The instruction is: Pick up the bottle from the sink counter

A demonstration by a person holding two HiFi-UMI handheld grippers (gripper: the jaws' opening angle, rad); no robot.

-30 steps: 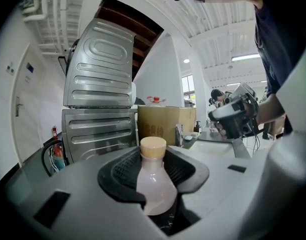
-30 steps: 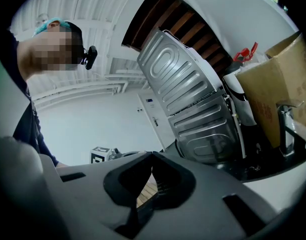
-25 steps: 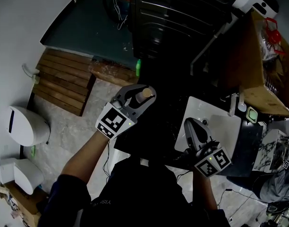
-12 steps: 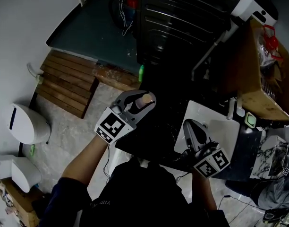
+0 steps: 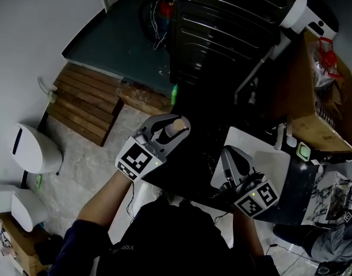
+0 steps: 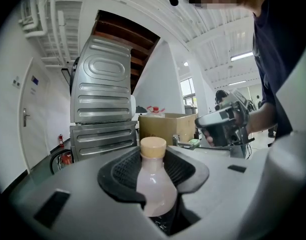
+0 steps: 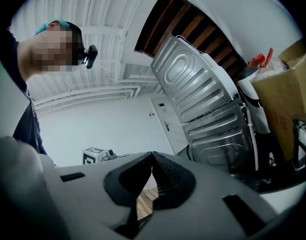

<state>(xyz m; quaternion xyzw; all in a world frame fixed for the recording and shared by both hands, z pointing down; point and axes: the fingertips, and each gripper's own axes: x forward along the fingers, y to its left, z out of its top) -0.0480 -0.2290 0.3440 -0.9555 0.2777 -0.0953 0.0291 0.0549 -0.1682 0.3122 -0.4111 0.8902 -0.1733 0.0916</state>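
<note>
A pale translucent bottle (image 6: 154,184) with a tan cap (image 5: 177,123) stands upright between the jaws of my left gripper (image 5: 168,130), which is shut on its body and holds it in the air left of the counter. In the left gripper view the black pads (image 6: 124,171) wrap the bottle's shoulder. My right gripper (image 5: 229,158) hovers at the near edge of the white sink (image 5: 268,151). Its jaws meet at the tips (image 7: 152,156) with nothing between them.
A dark ribbed metal appliance (image 5: 222,27) stands ahead beyond the black counter. Right of it are a cardboard box (image 5: 317,96) and a white device (image 5: 305,13). A wooden pallet (image 5: 84,99) and a white rounded unit (image 5: 29,151) are on the floor at left.
The head view has drifted, so the whole scene sits lower in the picture. The left gripper still holds the bottle the same way. The right gripper has barely moved.
</note>
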